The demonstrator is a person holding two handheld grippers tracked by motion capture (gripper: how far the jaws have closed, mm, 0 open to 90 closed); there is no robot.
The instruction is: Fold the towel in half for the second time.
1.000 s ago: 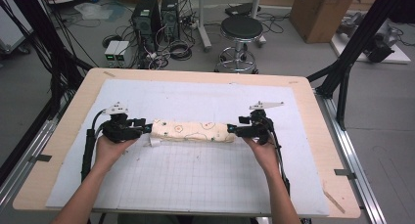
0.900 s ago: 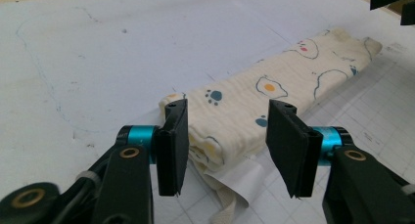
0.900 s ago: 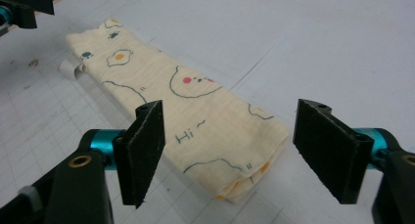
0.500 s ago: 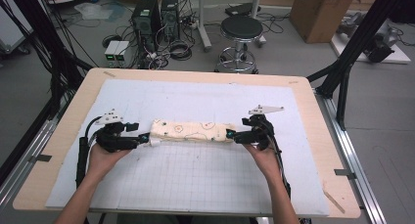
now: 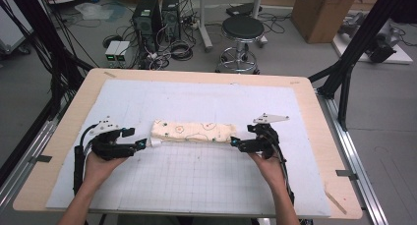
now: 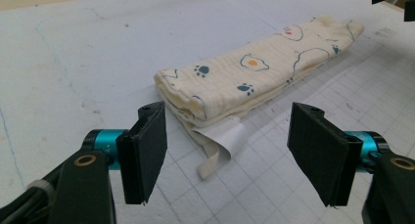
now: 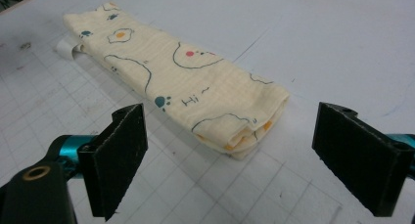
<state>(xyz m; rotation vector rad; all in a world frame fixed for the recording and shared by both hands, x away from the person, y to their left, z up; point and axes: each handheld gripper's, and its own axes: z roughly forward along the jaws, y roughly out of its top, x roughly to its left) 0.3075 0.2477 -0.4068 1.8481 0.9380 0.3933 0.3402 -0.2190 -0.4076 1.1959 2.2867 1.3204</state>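
Lab floor behind with PC towers (image 5: 155, 16), a black stool (image 5: 242, 29) and a cardboard box (image 5: 322, 11); up front, a wooden table (image 5: 59, 136) topped by a white gridded mat (image 5: 196, 176).

Left gripper (image 5: 142, 144) sits just off the left end of the folded cloth (image 5: 192, 131), released; its jaws have just been opening, and in the left gripper view (image 6: 230, 150) they stand wide with nothing pressed between the pads. A second ago this gripper was right up against that end of the cloth; now it has backed off to the left, a small gap showing. White label tag (image 6: 222, 138) and a loose strip stick out from the near corner of the cloth (image 6: 254, 79), untouched.

Cloth lies flat mid-mat, long narrow fold running left-right, cream with egg and paw prints, layers stacked fairly neatly. It looks unchanged in place compared with earlier frames.

Right gripper (image 5: 236, 143) is likewise released, jaws just been opening, tips just off the right end. Right gripper view (image 7: 225, 170) shows the folded end of the cloth (image 7: 195, 82) ahead of and between the spread jaws, no contact.

Reading: both ends let go together, so this fold looks finished and set down. Likely next is either another fold or done; can't tell which.
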